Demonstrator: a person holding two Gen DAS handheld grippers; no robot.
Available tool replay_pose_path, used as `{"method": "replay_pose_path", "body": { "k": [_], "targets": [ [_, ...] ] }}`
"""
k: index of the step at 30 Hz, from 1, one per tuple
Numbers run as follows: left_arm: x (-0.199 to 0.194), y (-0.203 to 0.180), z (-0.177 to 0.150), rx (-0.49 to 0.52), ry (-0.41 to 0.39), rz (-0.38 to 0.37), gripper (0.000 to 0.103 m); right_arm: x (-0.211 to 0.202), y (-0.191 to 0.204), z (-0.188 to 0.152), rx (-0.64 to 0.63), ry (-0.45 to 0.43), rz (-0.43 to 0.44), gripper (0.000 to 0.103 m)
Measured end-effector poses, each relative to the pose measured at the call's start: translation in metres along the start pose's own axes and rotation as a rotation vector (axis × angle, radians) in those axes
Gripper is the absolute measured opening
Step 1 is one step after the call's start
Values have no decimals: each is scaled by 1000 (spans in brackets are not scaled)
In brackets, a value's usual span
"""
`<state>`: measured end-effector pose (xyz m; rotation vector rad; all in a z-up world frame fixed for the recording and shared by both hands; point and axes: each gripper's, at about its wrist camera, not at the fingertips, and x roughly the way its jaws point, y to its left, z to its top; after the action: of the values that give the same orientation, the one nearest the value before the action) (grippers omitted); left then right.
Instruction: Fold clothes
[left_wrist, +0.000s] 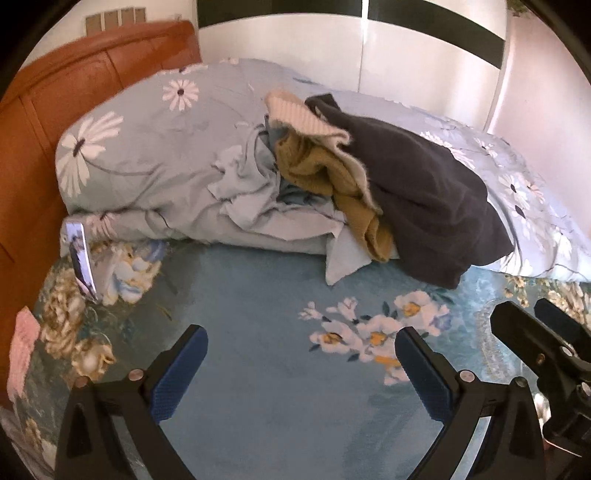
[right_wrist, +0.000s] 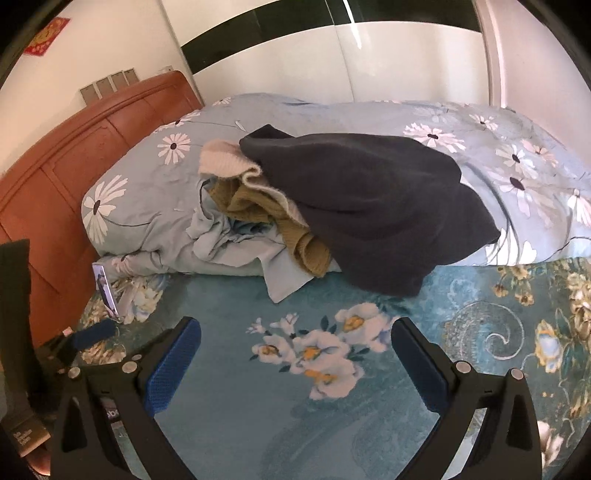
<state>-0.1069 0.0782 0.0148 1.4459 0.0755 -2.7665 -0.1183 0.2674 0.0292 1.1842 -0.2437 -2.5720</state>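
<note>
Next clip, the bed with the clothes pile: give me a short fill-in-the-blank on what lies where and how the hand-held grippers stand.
1. The garment lying on top of the clothes pile, the dark garment, is dark ____ in colour.
2. The mustard sweater lies partly ____ the dark garment.
3. The left hand-held gripper and the right hand-held gripper both have their jaws ____.
4. The phone leans near the ____ headboard.

Missing words: grey; under; open; orange-brown
</note>
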Motion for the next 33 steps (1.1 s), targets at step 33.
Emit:
{"method": "replay_pose_path", "body": {
  "k": [33],
  "targets": [
    [35, 59, 47, 46, 12, -122, 103, 31, 32, 48, 34, -59, -63, 103]
  ]
}}
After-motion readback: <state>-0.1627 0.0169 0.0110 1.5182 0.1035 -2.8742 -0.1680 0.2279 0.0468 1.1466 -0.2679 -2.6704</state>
